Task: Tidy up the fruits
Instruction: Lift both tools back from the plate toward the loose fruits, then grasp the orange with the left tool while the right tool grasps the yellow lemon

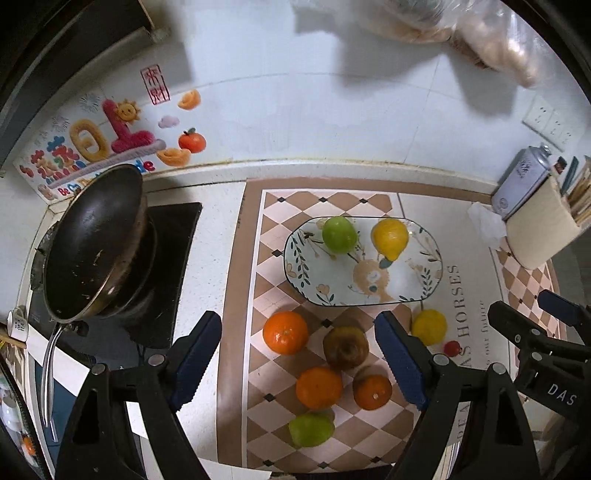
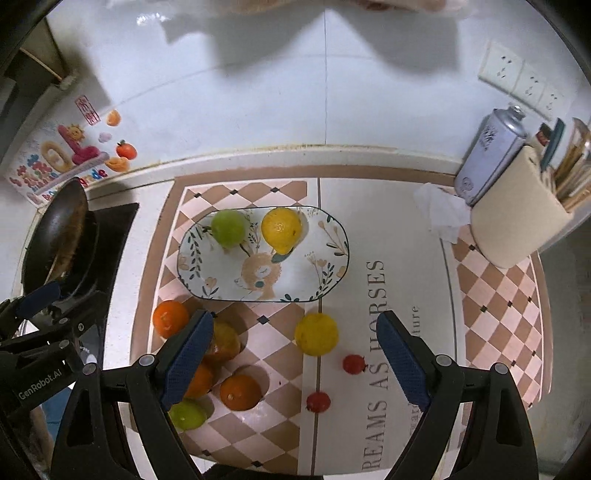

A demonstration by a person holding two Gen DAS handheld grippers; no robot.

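Blurred plastic bag (image 1: 491, 33) cut by the top edge; 1 orange (image 2: 201, 380) half hidden behind the right gripper (image 2: 295, 369).

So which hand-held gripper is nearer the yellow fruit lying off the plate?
Right. The right hand-held gripper hangs open right over the yellow fruit; the left hand-held gripper hovers beside it, over the oranges.

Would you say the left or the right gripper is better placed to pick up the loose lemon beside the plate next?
Probably the right gripper: it is open and empty, and the loose lemon lies between its fingers' line of sight. The left gripper frames the oranges instead.
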